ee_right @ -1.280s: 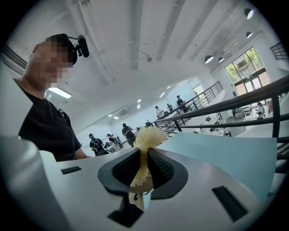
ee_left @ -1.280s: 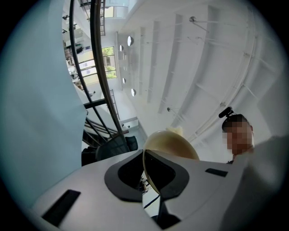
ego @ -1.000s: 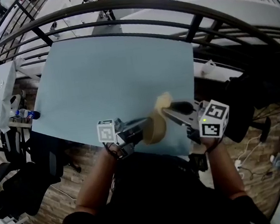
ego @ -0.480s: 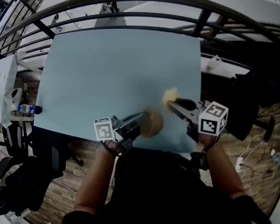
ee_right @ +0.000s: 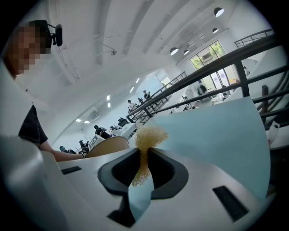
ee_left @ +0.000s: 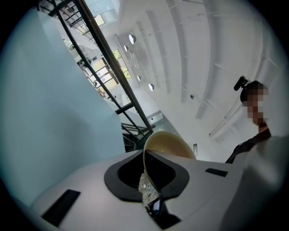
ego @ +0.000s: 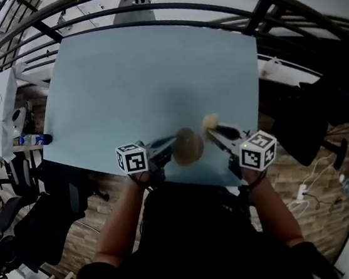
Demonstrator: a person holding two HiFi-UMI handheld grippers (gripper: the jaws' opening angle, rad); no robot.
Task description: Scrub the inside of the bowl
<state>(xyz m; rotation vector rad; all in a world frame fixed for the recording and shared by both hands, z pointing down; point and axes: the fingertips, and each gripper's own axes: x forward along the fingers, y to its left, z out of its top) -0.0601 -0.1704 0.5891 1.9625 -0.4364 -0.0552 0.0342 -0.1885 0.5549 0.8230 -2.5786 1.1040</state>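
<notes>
1. Bright, even indoor light from ceiling lights [ee_right: 218, 11]; a faint soft shadow lies on the surface [ego: 123, 79].
2. Strong fisheye bending, dark vignetted corners.
3. Head view slightly soft.

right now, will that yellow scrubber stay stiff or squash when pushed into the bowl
Probably squashes: the scrubber looks like loose fibrous mesh, pinched thin in the right tongs and puffing out beyond them. Likely light too, since one pinch holds it up. Its rough fibres may drag rather than slide on the bowl.
</notes>
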